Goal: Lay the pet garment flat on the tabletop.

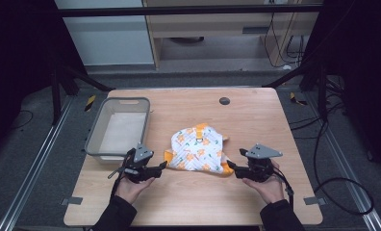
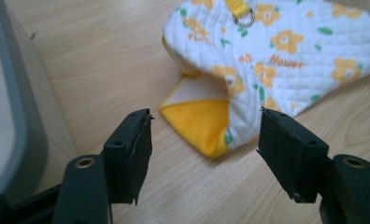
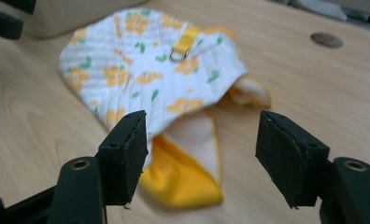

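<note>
Both tongs gape wide and hold nothing: the left tongs (image 1: 163, 165) sit at the 8 o'clock edge of the quilted flowered garment (image 1: 198, 148), the right tongs (image 1: 230, 166) at its 4 o'clock edge. The garment lies flat mid-counter (image 1: 256, 120), its yellow lining corner (image 2: 199, 123) just ahead of the left tongs, with a grey basket (image 1: 117, 127) at the garment's 9 o'clock.

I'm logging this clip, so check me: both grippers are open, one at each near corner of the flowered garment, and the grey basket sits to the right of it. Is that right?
One thing is wrong: the grey basket sits to the left of the flowered garment, as the high view shows. The rest holds: the left gripper and right gripper are both open, one at each near corner.
</note>
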Action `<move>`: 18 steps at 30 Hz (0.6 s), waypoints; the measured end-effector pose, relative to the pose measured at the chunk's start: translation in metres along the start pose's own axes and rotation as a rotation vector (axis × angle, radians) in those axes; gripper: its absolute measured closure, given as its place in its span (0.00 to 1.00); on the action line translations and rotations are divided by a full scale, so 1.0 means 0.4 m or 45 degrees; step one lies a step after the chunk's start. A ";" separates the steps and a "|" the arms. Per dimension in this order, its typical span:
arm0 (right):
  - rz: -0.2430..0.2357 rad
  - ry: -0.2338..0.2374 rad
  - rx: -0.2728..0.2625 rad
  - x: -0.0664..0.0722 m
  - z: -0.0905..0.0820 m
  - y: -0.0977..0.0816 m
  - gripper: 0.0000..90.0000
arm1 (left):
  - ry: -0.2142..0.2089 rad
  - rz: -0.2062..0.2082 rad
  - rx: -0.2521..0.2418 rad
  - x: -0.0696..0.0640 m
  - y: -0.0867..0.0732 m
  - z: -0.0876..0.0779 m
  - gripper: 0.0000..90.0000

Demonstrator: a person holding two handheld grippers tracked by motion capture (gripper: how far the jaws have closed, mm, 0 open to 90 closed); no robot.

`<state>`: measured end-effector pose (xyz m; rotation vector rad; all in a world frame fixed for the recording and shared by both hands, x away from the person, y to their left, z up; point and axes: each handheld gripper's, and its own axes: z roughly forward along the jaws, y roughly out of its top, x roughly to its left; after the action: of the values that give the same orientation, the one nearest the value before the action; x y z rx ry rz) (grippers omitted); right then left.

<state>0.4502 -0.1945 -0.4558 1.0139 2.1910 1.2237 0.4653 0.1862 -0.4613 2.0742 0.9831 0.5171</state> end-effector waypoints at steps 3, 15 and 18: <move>-0.019 0.022 0.038 0.008 0.006 -0.030 0.39 | -0.008 0.007 0.019 -0.003 -0.003 0.017 0.41; -0.070 0.107 0.162 0.053 0.096 -0.057 0.54 | -0.024 0.082 0.071 -0.003 -0.029 0.080 0.56; -0.077 0.112 0.185 0.057 0.109 -0.057 0.63 | -0.050 0.064 0.076 -0.003 -0.030 0.085 0.63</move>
<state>0.4559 -0.1614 -0.4981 0.9582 2.3899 1.1148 0.4802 0.1743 -0.4917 2.1590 0.9357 0.4759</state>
